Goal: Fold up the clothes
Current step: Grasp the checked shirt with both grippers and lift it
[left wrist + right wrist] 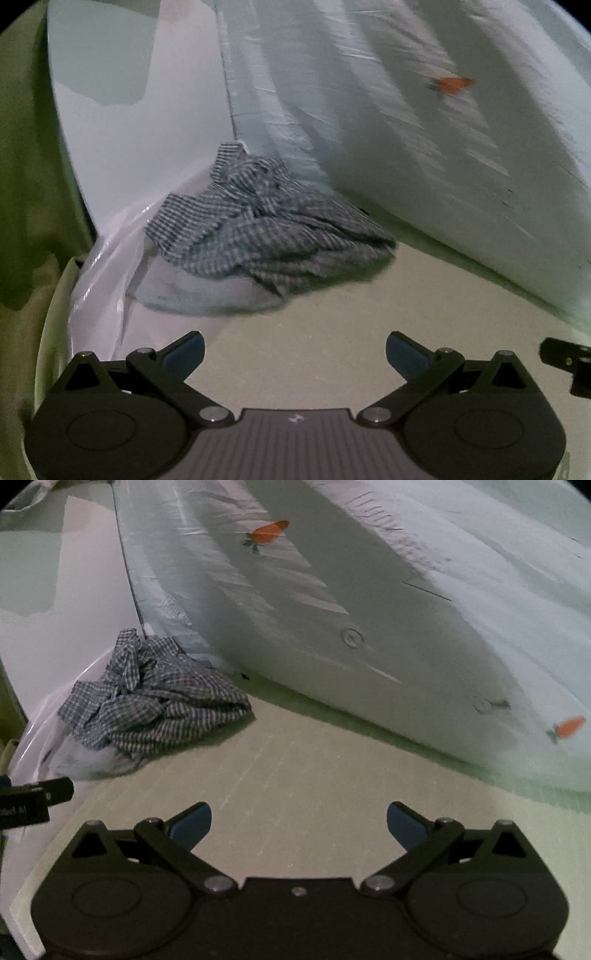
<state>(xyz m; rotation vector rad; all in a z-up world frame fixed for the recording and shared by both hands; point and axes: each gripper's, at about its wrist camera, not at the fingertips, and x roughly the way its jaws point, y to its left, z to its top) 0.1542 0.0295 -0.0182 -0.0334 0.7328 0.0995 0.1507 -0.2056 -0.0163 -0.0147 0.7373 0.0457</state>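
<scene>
One crumpled blue-and-white checked garment (266, 225) lies in a heap on a pale table (314, 332), partly on clear plastic wrap (110, 266), against a white sheet (406, 129). The heap's long axis runs roughly left to right. Two grippers hover apart from it: the left gripper (294, 354) and right gripper (298, 825), both jaws spread wide and empty. The left wrist view shows one orange carrot print (452, 84), blurred; the right wrist view shows two.
</scene>
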